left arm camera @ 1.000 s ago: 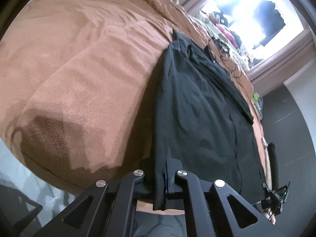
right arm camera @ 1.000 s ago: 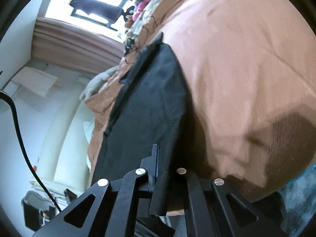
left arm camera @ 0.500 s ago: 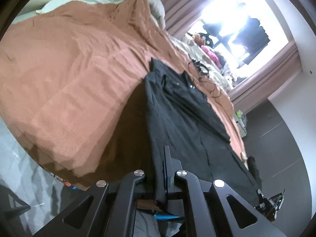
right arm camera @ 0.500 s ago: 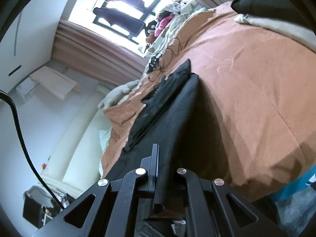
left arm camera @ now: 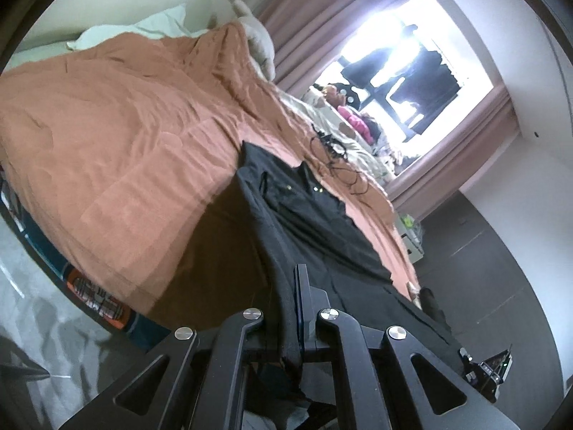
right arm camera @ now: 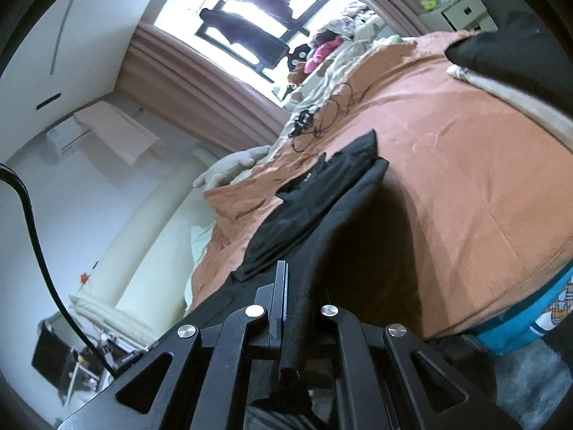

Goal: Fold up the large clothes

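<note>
Clamping one hem edge each, the left gripper [left arm camera: 292,308] and right gripper [right arm camera: 292,308] are closed on the black garment [left arm camera: 304,215], which is stretched outward onto the orange bedspread [left arm camera: 125,136]. No legible writing is seen.

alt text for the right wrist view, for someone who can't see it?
The right gripper is shut on the edge of a black garment, which stretches away from the camera onto a bed covered by an orange-brown blanket. Tangled black cables lie on the blanket beyond the garment, and dark clothes hang in a bright window with pink curtains.
</note>
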Motion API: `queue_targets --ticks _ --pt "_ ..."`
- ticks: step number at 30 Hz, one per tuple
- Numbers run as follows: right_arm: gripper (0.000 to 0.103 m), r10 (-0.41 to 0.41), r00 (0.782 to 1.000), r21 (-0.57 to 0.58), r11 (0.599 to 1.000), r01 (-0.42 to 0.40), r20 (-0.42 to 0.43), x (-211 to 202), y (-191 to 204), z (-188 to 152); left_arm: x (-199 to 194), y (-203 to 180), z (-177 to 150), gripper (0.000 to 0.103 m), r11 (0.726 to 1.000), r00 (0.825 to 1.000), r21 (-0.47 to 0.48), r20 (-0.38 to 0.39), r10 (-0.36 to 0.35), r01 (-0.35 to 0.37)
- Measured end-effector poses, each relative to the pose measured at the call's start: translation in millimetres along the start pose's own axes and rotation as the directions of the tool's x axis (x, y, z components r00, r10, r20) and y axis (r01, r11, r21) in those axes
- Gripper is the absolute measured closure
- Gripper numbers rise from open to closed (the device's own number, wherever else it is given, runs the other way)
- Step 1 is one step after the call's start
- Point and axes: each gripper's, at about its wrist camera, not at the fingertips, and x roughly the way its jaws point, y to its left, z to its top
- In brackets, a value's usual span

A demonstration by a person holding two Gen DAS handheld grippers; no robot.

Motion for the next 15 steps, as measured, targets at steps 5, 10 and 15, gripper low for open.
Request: queue_targets --ticks 5,10,15 --pt "0.100 0.010 1.000 -0.021 1.000 -0.010 0.006 -28 6 -15 -30 -9 -15 0.099 1.000 0.999 0.021 0.025 -0.020 0.019" --pt "0.100 0.011 1.000 -0.050 0.999 -0.010 0.000 -50 13 -28 -53 -12 -31 0.099 0.999 0.998 0.040 0.045 -0.038 0.036" --pt "0.100 0.013 1.000 -0.065 0.998 -0.014 -0.010 -65 15 -41 -71 -11 -49 0.099 0.998 0.997 0.042 0.060 -0.053 0.050"
